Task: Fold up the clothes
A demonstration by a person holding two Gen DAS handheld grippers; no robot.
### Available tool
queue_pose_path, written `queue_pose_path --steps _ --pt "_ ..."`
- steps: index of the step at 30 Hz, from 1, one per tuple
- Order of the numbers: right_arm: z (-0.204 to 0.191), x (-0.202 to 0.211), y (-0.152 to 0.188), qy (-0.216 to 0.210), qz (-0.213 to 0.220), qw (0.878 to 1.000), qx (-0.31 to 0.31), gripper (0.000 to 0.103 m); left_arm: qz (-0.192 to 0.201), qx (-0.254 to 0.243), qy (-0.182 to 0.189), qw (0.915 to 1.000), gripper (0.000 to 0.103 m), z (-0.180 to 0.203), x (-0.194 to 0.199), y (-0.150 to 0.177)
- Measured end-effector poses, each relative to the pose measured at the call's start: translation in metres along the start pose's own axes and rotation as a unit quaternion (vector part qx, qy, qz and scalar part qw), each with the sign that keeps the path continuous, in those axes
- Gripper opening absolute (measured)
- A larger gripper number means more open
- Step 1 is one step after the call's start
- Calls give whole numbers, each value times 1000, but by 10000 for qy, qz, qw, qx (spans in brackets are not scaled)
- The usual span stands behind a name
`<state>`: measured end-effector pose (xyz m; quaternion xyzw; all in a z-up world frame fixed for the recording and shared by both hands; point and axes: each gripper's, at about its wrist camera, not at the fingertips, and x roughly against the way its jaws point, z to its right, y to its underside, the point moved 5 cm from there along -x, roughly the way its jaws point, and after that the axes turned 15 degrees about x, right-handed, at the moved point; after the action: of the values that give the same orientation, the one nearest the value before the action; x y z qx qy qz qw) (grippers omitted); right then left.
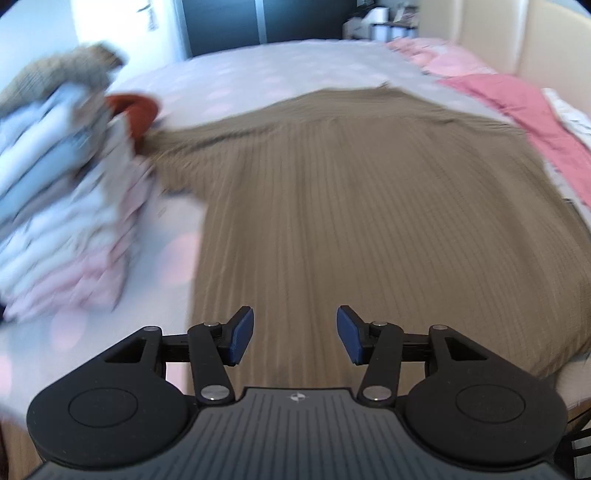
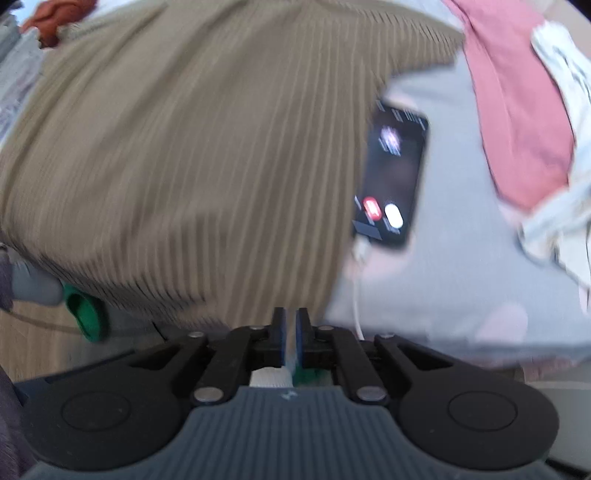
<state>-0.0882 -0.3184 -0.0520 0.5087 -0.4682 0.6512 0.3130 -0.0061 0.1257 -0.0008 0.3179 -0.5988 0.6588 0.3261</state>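
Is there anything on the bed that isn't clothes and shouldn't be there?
Yes. A phone with its screen lit lies on the bed sheet, right beside the brown ribbed sweater, with a white cable plugged in. It sits in the folding area.

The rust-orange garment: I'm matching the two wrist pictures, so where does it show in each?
Left wrist view: rust-orange garment at upper left, between the blurred stack of folded clothes and the brown ribbed sweater.
Right wrist view: at the top left corner, past the sweater's far edge.
Shared landmark: the brown ribbed sweater.
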Motion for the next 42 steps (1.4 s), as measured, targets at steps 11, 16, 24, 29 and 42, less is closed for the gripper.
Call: queue_pose_path --steps 11,16,24,29,42 --pt "-109 -7 -111 -721 602 9832 1566 32 -616 1039 -317 9922 47 -97 -11 47" --pt "-157 -14 -144 -1088 802 9712 1960 32 -849 924 -22 9921 15 -96 -21 62" --pt "-201 -22 -178 -1203 936 9569 2470 35 -196 295 683 9970 0 -62 14 52" --pt "-222 -33 -193 -1295 872 9530 2597 37 -154 475 -16 9988 13 -74 9 52" --pt "-248 -55 -204 -1476 694 9425 2916 43 -618 884 275 9938 0 -101 -19 74"
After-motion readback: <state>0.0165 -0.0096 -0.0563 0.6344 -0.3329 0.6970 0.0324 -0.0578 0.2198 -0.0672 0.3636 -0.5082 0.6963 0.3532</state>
